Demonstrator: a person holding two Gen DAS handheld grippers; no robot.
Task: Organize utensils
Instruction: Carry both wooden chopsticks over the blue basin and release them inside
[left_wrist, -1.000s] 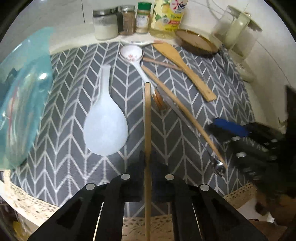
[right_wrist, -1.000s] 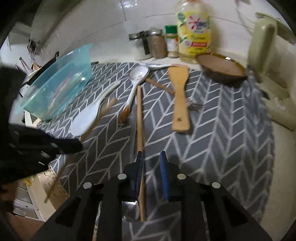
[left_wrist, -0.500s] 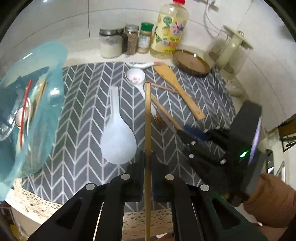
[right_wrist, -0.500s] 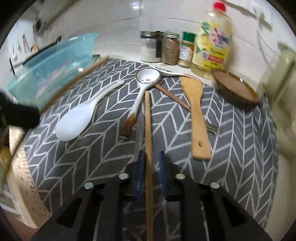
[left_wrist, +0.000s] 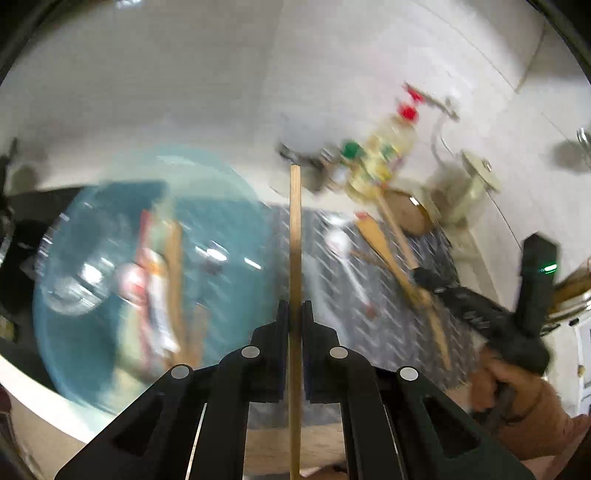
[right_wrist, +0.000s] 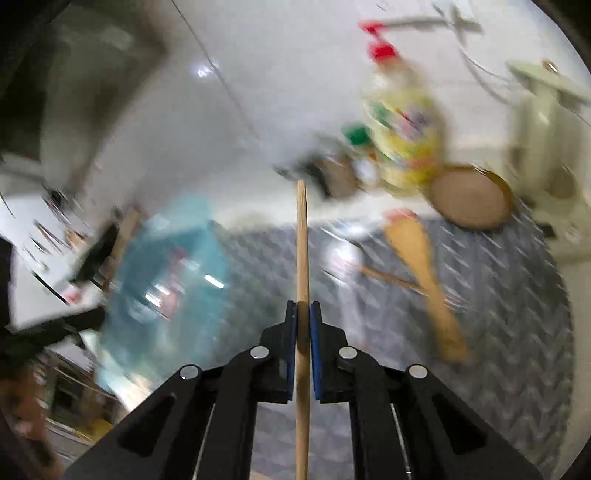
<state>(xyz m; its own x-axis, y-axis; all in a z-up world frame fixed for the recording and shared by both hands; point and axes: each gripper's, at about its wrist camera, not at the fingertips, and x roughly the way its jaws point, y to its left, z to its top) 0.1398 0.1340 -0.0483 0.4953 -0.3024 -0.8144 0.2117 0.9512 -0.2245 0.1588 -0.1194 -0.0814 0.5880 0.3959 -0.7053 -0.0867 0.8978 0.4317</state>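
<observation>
My left gripper (left_wrist: 294, 310) is shut on a thin flat wooden stick (left_wrist: 295, 240) that runs straight up between its jaws, held in the air. A blue see-through bowl (left_wrist: 74, 325) with several utensils inside lies just to its left. My right gripper (right_wrist: 303, 310) is shut on a round wooden rod (right_wrist: 302, 251), lifted off the grey chevron mat (right_wrist: 498, 314). The same bowl (right_wrist: 177, 266) shows left of the rod. In the left wrist view the right gripper (left_wrist: 421, 275) hangs at the right with its rod slanting across it. Both views are motion-blurred.
A wooden spatula (right_wrist: 417, 251) and a white ceramic spoon (right_wrist: 341, 258) lie on the mat. At the back stand an oil bottle (right_wrist: 406, 140), spice jars (right_wrist: 354, 162), a brown dish (right_wrist: 469, 195) and a pale jug (right_wrist: 543, 110). A person's hand (left_wrist: 517, 398) grips the right tool.
Both grippers rose and swung left toward the bowl, each carrying its stick. The right gripper's jaws closed on the rod and lifted it off the mat.
</observation>
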